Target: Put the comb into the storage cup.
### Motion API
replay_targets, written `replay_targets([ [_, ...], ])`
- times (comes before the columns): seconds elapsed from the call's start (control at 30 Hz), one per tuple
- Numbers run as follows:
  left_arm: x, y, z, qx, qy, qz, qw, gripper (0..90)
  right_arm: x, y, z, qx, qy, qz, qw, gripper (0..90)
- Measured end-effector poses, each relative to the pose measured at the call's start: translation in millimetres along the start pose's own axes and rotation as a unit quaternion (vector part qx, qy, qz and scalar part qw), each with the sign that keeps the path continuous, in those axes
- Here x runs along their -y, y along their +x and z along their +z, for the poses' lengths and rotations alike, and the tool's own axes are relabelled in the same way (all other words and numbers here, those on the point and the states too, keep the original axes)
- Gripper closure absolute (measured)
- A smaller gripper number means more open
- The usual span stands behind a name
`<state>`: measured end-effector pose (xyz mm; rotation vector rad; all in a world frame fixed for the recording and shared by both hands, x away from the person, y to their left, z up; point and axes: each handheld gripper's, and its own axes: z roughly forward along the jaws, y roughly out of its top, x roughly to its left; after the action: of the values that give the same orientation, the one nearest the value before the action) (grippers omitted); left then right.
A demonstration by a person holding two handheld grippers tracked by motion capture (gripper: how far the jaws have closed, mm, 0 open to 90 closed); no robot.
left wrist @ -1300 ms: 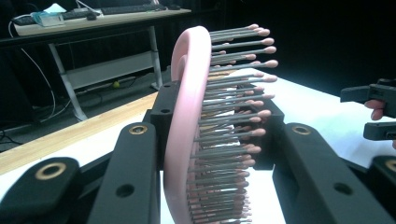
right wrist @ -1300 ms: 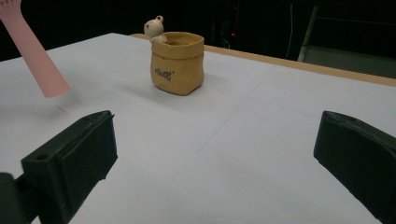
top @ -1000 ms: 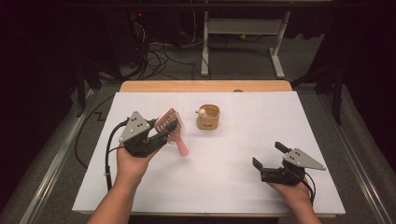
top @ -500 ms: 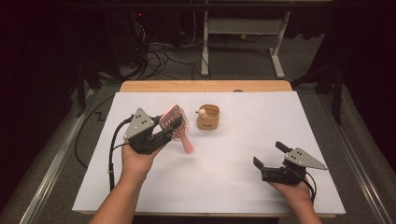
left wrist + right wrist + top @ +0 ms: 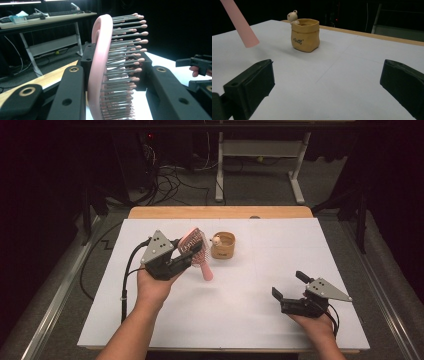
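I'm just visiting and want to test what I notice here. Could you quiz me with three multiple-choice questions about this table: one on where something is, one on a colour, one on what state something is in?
1. Where does the small tan pot stand?
A. On the white table top, beyond the hairbrush
B. On the floor
C. Between the right jaws

2. What colour is the hairbrush?
A. Blue
B. Pink
C. Green

3. How are the two hand-held grippers set?
A. Both open
B. Left empty, right holding the pot
C. Left hand-held gripper clamped on the hairbrush, right hand-held gripper open and empty

Answers:
1 A, the high view shows it on the table top, past the brush.
2 B, its body and handle are pink.
3 C, the left gripper view shows the brush head between the jaws; the right jaws stand apart over bare table.
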<state>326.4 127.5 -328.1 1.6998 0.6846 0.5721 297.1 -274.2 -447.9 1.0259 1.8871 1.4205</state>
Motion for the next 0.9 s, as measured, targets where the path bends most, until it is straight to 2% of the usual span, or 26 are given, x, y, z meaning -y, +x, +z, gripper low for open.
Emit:
replay_targets([
  [0.57,-16.9,0.5,11.2,-0.006,-0.006,0.009,0.9999,63.6,-0.7,0.8,0.6,-0.003,-0.002,-0.001,1.0,0.0],
  [0.9,-26.1,3.7,16.3,-0.006,-0.01,0.006,0.9999,63.6,-0.8,0.9,-0.5,-0.003,-0.004,0.002,1.0,0.0],
])
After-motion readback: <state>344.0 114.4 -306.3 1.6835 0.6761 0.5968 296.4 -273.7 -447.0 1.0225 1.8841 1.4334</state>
